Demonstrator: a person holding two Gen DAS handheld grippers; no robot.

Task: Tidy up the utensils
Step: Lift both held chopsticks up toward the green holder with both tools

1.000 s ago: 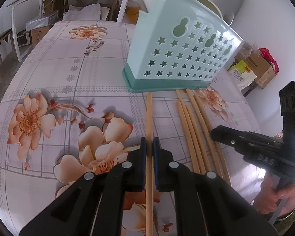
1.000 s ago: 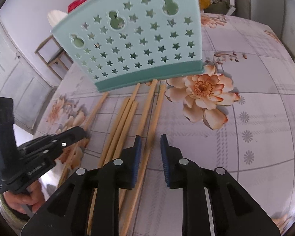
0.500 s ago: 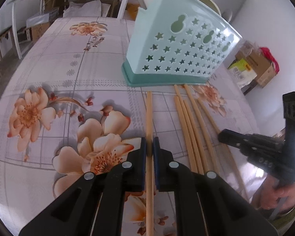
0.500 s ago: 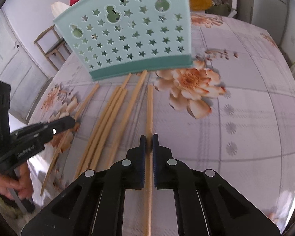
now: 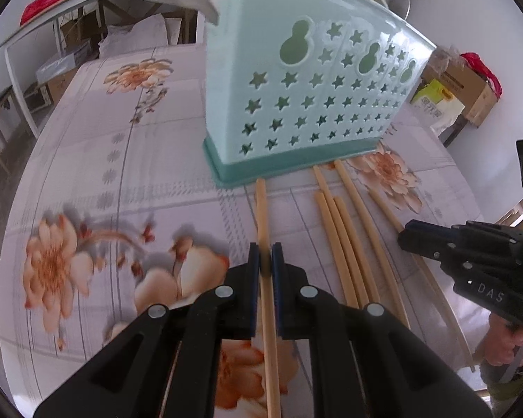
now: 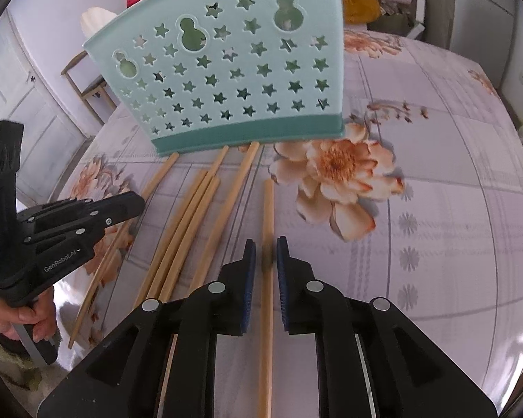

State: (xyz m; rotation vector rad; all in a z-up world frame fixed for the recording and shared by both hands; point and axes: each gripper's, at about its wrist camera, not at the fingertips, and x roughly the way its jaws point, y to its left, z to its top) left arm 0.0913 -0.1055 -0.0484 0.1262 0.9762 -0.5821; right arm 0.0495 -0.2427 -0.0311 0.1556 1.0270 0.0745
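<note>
A pale teal utensil holder with star holes stands on the flowered tablecloth. My left gripper is shut on a wooden chopstick whose far tip points at the holder's base. Several loose chopsticks lie to its right. In the right wrist view the holder stands ahead. My right gripper has its jaws opening, with a single chopstick lying between the pads and a gap on each side. The other chopsticks lie to its left, and the left gripper shows beyond them.
A white table and cardboard boxes stand beyond the table's far edges. A wooden chair is behind the holder. A person's hand holds the left gripper's handle. The cloth to the right bears only its flower print.
The right gripper closed on one chopstick, drew it apart from the pile, and its jaws have now parted again. The left gripper, still holding its chopstick, moved closer to the holder.
</note>
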